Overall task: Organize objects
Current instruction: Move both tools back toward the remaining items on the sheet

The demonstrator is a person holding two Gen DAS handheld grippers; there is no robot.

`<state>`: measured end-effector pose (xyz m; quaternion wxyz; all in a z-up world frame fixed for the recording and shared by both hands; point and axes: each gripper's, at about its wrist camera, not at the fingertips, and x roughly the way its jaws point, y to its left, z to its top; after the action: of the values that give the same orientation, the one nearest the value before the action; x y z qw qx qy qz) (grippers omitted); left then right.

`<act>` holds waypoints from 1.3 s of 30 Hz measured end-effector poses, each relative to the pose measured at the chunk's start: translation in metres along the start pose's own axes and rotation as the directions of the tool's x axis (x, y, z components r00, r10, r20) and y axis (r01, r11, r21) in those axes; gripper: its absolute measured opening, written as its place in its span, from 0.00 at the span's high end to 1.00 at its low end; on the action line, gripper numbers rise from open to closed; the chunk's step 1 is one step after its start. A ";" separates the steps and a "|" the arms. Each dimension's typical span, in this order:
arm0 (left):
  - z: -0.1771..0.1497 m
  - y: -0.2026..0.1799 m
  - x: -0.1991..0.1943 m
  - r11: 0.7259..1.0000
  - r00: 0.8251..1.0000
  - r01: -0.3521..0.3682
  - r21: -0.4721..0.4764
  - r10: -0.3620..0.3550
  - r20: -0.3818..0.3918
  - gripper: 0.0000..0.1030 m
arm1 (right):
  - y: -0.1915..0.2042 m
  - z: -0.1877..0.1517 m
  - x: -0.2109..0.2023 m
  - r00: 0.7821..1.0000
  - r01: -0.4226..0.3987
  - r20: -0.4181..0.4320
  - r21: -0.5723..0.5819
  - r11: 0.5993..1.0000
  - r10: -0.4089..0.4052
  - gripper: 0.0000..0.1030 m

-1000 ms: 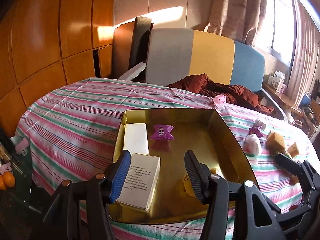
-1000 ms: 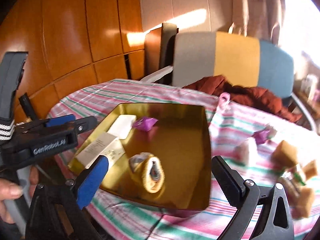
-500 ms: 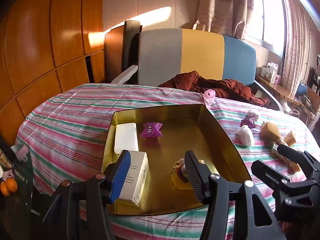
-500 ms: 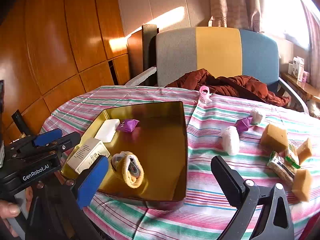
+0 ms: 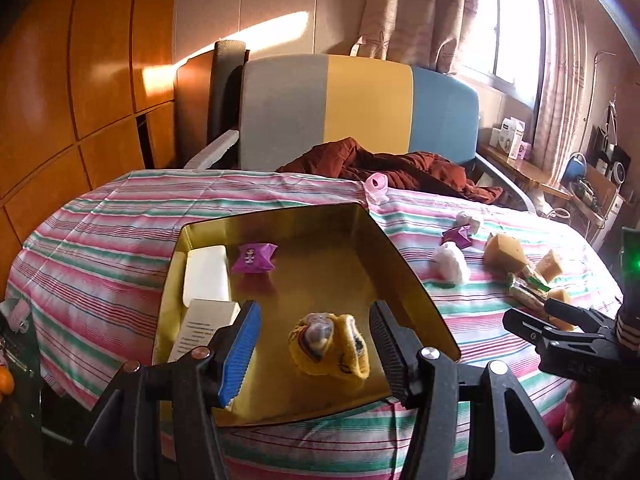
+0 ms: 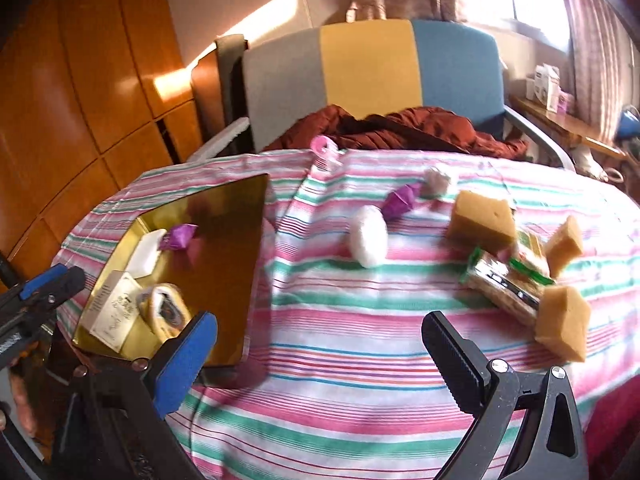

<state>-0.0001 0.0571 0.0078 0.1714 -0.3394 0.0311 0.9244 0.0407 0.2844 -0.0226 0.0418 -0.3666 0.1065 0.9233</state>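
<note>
The gold tray (image 5: 404,276) on the striped table (image 6: 360,360) holds a rolled yellow sock (image 5: 330,346), a white box (image 5: 200,328), a white bar (image 5: 206,276) and a purple wrapper (image 5: 254,258). Left tongs (image 5: 314,354) stand wide and empty over the tray's near edge. Right tongs (image 6: 320,356) stand wide and empty right of the tray, near the sponges (image 6: 480,222).

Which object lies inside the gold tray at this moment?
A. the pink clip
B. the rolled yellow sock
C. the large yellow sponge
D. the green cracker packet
B: the rolled yellow sock lies on the floor of the gold tray, while the large yellow sponge, the pink clip and the green cracker packet are out on the striped cloth.
</note>
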 end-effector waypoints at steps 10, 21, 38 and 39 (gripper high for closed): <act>0.008 -0.039 0.009 0.991 0.996 0.082 0.108 -0.079 -0.033 0.45 | -0.098 0.026 -0.015 0.992 0.122 -0.037 0.150 0.981 -0.118 0.00; 0.025 -0.099 0.033 0.957 0.984 0.173 0.232 -0.157 -0.088 0.45 | -0.211 0.046 -0.031 0.960 0.268 -0.006 0.287 0.920 -0.278 0.00; 0.053 -0.152 0.107 0.947 0.954 0.247 0.204 -0.201 -0.222 0.45 | -0.278 0.025 -0.040 0.978 0.164 -0.001 0.621 0.767 -0.208 0.00; 0.054 -0.153 0.111 0.948 0.950 0.252 0.193 -0.206 -0.233 0.45 | -0.276 0.026 -0.039 0.979 0.159 0.000 0.614 0.773 -0.202 0.00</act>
<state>-0.0612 0.2429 -0.0127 0.3104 -0.4152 0.1115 0.8478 0.0950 0.5594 -0.0233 0.2496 -0.3112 0.3616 0.8426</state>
